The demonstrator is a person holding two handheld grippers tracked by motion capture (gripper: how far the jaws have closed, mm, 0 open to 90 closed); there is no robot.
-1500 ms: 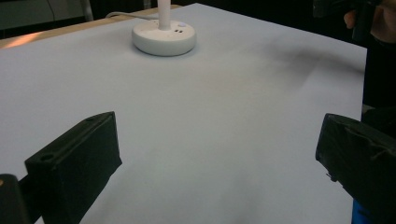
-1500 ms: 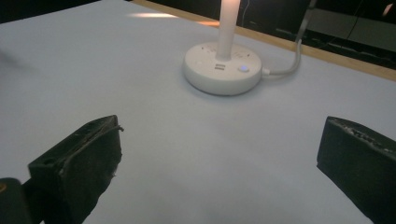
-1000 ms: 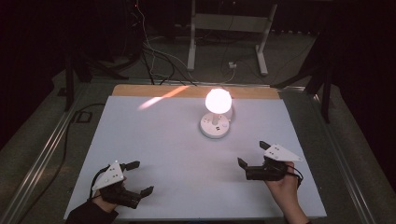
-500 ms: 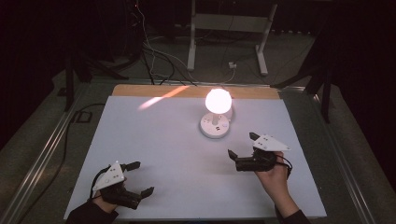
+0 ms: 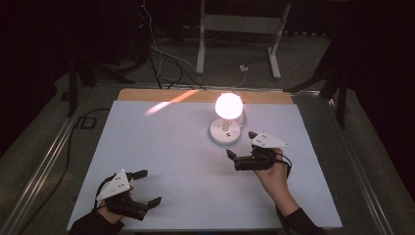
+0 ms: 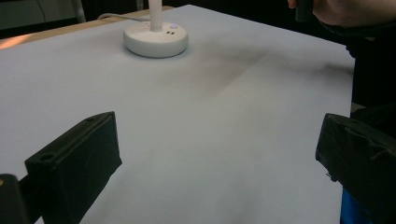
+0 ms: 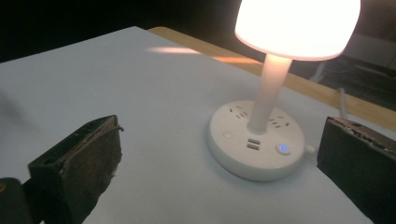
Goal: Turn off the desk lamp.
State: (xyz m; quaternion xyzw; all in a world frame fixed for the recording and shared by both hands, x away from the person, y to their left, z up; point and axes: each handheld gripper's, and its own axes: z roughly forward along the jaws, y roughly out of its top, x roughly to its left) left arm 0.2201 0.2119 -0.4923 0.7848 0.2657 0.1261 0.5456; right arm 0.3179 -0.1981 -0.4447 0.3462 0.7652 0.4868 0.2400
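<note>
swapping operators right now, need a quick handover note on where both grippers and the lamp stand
Left gripper: open, holding nothing, low at the near left corner of the white table sheet.
Right gripper: open, holding nothing, close to the lamp, jaws pointing at its base.
White mushroom-shaped desk lamp: lit, upright on its round white base with sockets, USB ports and a blue-lit button, at the far middle of the sheet.
Done: nothing touched yet.
Left: probably close in on the base and press the button.

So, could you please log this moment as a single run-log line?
lamp: lit, on white table | right tool: open, near lamp base, not touching | left tool: open, near front edge, holding nothing
</note>
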